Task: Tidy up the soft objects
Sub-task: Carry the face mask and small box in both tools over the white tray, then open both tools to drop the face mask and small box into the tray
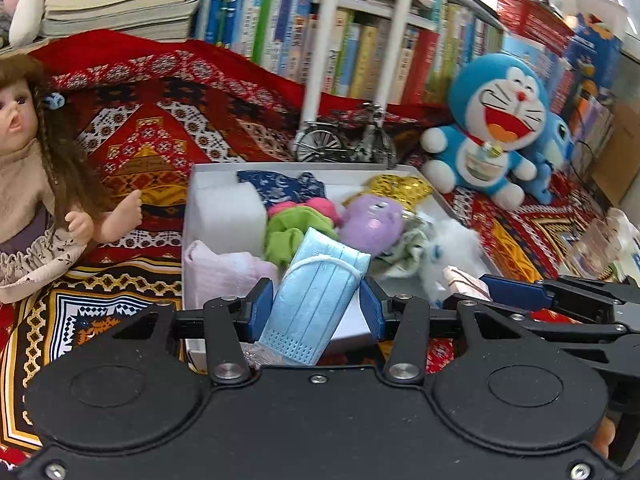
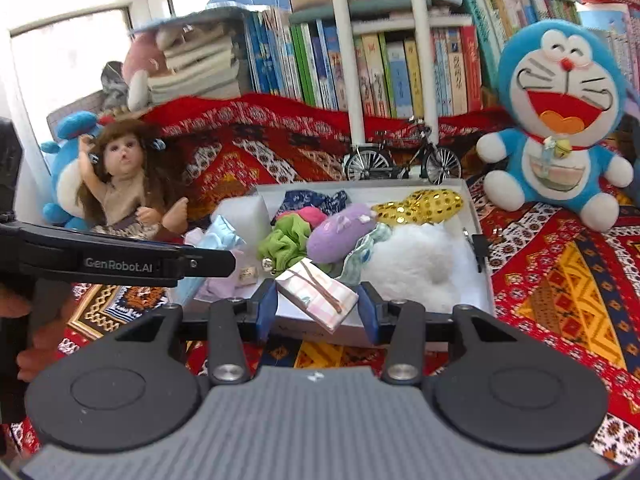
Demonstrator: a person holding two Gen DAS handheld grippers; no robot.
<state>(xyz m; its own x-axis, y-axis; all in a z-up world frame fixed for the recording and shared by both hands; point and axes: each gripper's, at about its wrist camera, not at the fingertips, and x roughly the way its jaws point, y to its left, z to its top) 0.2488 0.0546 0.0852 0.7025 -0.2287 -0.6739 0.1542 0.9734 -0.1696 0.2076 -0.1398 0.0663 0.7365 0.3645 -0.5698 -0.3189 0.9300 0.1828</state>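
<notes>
Placement step, judged: left gripper (image 1: 318,304) clamps a folded pale-blue pleated face mask (image 1: 316,296), right gripper (image 2: 318,304) a pink-checked folded cloth packet (image 2: 318,298), both at lower centre over the white cardboard box (image 2: 478,216); next, lower and release.

A packed bookshelf (image 2: 380,68) stood behind a red patterned cloth (image 1: 168,120); daylight entered through a window (image 2: 68,52).

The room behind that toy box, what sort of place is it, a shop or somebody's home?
Most likely a home, perhaps a child's room or study corner. A bookshelf packed with books runs along the back, a doll and a Doraemon plush sit on a red patterned blanket, beside a window.
</notes>
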